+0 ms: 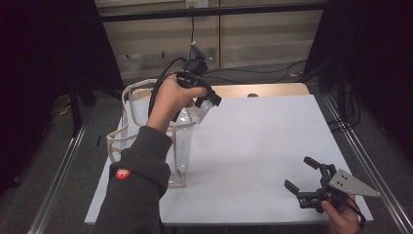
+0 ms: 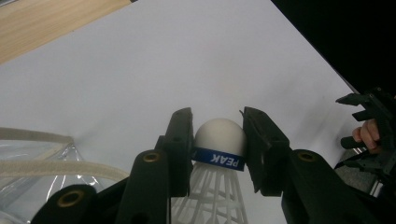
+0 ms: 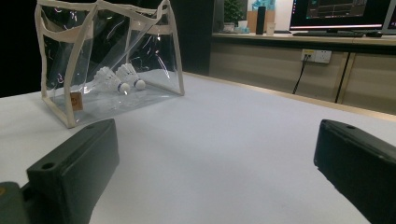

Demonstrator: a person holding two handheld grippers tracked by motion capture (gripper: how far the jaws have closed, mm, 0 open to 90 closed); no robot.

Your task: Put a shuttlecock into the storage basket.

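left gripper [image 2: 217, 140], raised over the clear bag [image 1: 146, 146], is clenched on a shuttlecock [image 2: 219, 154] at its cork, skirt pointing back toward the hand. bag mouth seems directly below; two shuttlecocks [image 3: 119, 79] lie inside. right gripper [image 1: 304, 175] rests spread, well apart.

At the centre bottom of the left gripper view, the shuttlecock [image 2: 219, 161] has a white cork, a white lattice skirt and a blue band with white letters, framed by matte black jaws. At the upper left of the right gripper view, the clear bag [image 3: 56, 70] has cream edging and a small tan label. The table [image 1: 258, 146] is white with a light wood strip. The sleeve [image 1: 139, 170] is dark grey with a red round badge.
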